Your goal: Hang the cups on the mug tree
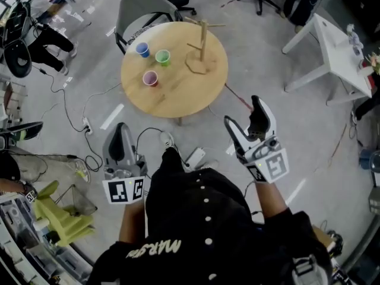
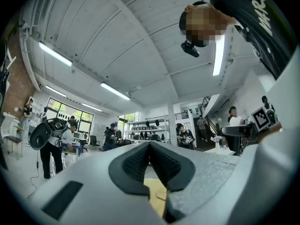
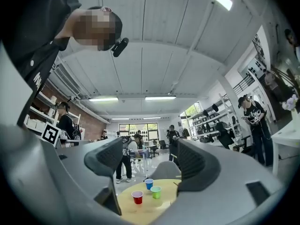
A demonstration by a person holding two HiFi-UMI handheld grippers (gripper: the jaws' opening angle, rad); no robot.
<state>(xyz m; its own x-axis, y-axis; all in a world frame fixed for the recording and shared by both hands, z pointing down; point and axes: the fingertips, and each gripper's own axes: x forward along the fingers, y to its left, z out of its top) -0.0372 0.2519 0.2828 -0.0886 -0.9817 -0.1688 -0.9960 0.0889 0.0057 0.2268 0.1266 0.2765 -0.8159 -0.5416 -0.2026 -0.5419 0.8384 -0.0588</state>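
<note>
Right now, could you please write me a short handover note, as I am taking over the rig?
Left gripper: shut, empty.
Right gripper: open, empty.
Both are held short of the table.
Blue cup, green cup and red cup stand upright on the table, left of the tree in the head view.
Done: nothing; the tree is bare.
Left: hang all three cups.
</note>
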